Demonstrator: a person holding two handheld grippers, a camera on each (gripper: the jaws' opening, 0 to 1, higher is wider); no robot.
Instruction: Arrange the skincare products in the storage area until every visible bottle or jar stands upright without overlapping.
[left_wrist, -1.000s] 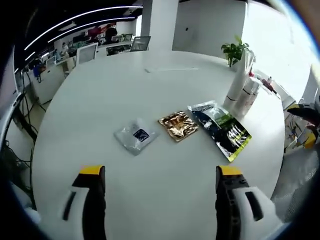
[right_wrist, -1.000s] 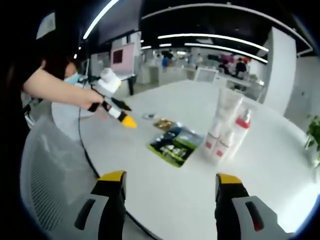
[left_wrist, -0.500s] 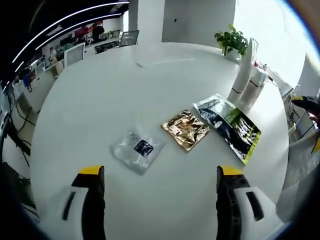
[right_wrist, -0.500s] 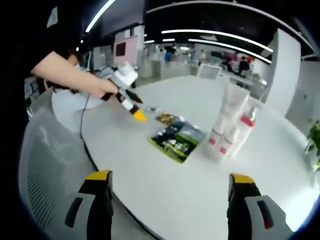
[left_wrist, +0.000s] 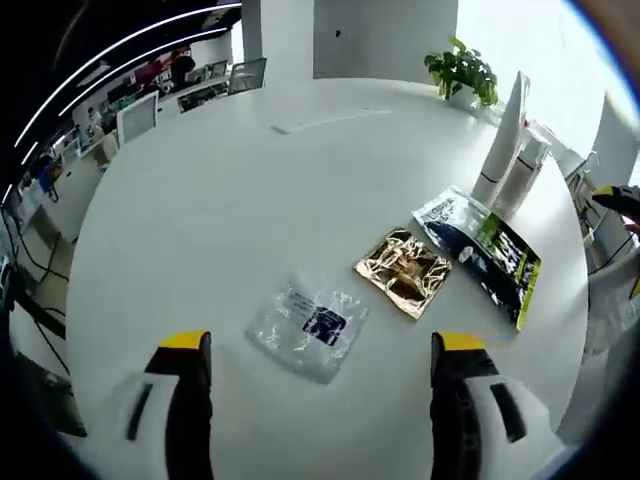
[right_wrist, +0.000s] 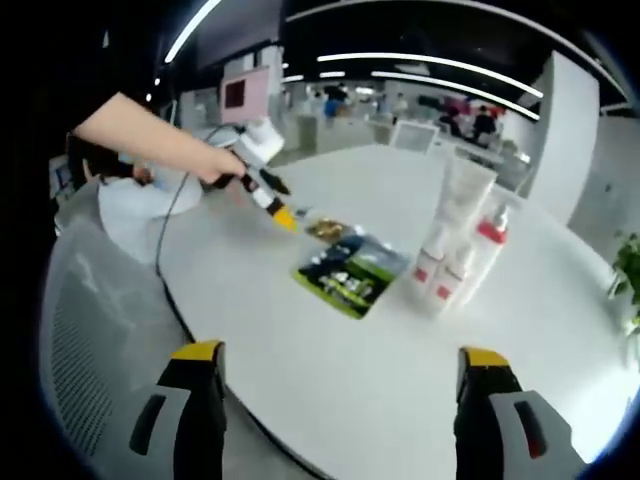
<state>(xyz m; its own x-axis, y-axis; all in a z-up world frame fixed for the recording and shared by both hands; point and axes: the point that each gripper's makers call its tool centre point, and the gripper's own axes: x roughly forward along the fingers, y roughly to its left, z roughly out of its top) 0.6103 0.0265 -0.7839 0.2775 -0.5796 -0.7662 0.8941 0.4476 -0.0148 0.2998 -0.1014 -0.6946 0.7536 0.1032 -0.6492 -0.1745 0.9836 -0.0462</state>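
Note:
Three flat packets lie in a row on the round white table (left_wrist: 200, 200): a clear sachet (left_wrist: 310, 325), a gold sachet (left_wrist: 405, 272) and a dark green pouch (left_wrist: 480, 250). Behind them a tall white tube (left_wrist: 503, 140) and a bottle (left_wrist: 525, 170) stand upright. My left gripper (left_wrist: 320, 342) hangs open just above the clear sachet. From the right gripper view, a hand holds that left gripper (right_wrist: 283, 217) beside the gold sachet (right_wrist: 328, 230). The green pouch (right_wrist: 350, 275) lies left of the white tube (right_wrist: 460, 205), a red-capped bottle (right_wrist: 482, 245) and a small bottle (right_wrist: 430, 270). My right gripper (right_wrist: 342, 352) is open near the table edge.
A potted plant (left_wrist: 460, 72) stands at the table's far rim. A mesh office chair (right_wrist: 90, 330) sits by the near edge on the left. The table's edge (right_wrist: 230, 390) runs just ahead of my right jaws. Desks and chairs fill the office behind.
My left gripper has moved forward over the table, so the packets sit closer to its jaws. My right jaws spread wider a second ago and have held since.

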